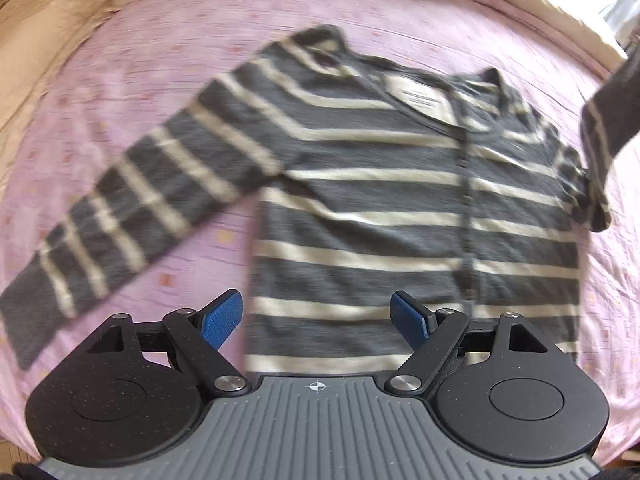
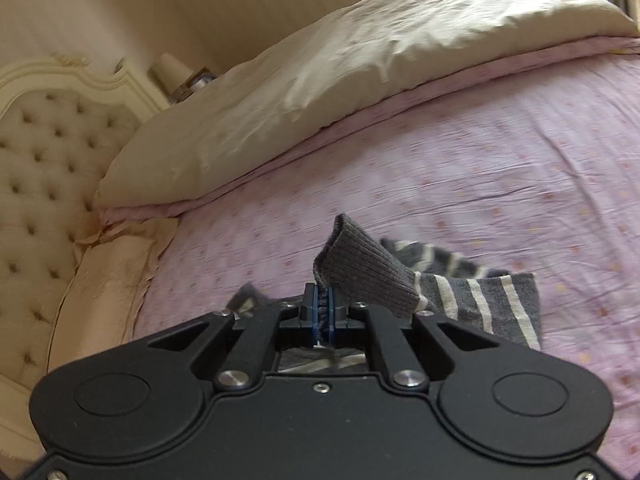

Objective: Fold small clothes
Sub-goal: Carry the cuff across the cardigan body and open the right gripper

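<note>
Right tongs (image 2: 323, 312), nearest the right camera, are clamped on the ribbed cuff (image 2: 360, 276) of a sleeve, which stands up from the pads and folds over to the right. Behind it the striped sleeve (image 2: 480, 300) trails down toward the pink bed sheet (image 2: 500, 160). A cream duvet (image 2: 360, 52) is bunched at the far edge, beside a tufted headboard (image 2: 44, 168).

My left tongs (image 1: 316, 316) hang spread apart and hold nothing, just over the hem of the sweater (image 1: 380, 208). This sweater, grey with cream stripes, lies flat, front up, on the sheet (image 1: 160, 60). One sleeve (image 1: 120, 216) stretches out to the left, flat on the bed. The other sleeve (image 1: 608, 120) rises off the bed at the right edge of the left view, lifted by my right tongs.

I judge the knit to be soft, light and floppy; it will drape and sag rather than keep a crease, and it may stretch if tugged. The cuff, thicker and ribbed, seems a sound place to grip. For the body, I would take the hem corner or shoulder seam.
</note>
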